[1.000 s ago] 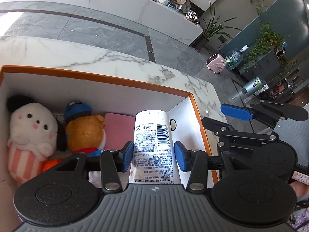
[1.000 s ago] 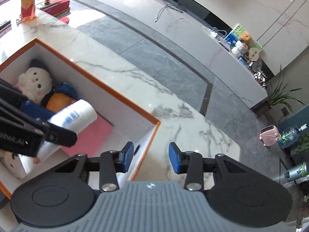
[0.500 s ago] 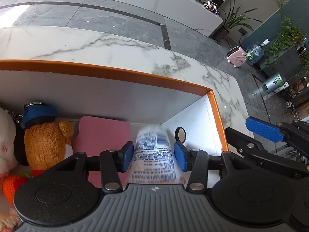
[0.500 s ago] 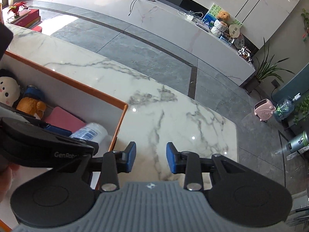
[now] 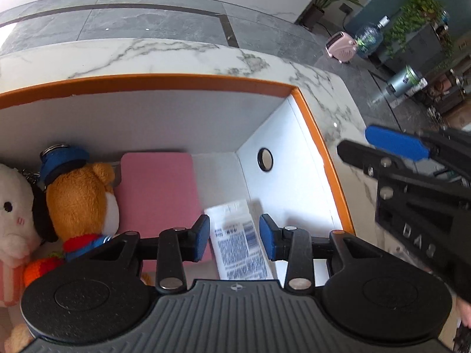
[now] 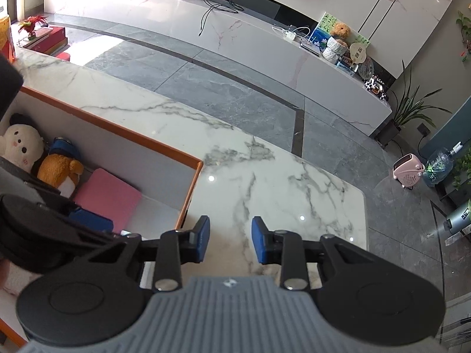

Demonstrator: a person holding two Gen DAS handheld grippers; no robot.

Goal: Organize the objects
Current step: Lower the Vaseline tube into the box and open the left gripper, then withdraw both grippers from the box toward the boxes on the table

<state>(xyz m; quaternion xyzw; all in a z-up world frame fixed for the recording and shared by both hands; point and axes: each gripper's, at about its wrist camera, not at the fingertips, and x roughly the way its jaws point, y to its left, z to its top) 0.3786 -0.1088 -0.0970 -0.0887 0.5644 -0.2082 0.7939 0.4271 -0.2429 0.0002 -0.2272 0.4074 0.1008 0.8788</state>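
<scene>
A white tube with blue print (image 5: 240,253) lies in the right end of the orange-rimmed white box (image 5: 321,153), its flat crimped end pointing away from me. My left gripper (image 5: 235,238) hangs over it. Its jaws are closing, the tube is between them, and a thin gap shows at each pad. Beside the tube lie a pink pad (image 5: 159,188), an orange bear (image 5: 79,194) and a white plush (image 5: 14,211). My right gripper (image 6: 230,239) is over the bare marble table (image 6: 265,182), just right of the box (image 6: 188,200). Its jaws are closing on nothing.
The box wall has a round black-ringed hole (image 5: 265,159). One blue-tipped finger (image 5: 397,145) of the right gripper reaches in beyond the box's right rim. Past the table's far edge is a grey tiled floor with a pink heater (image 6: 407,170) and plants.
The tube has dropped from between the left pads and lies lower in the box. The left gripper sank into the box and narrowed. The right gripper swung from the box to the table.
</scene>
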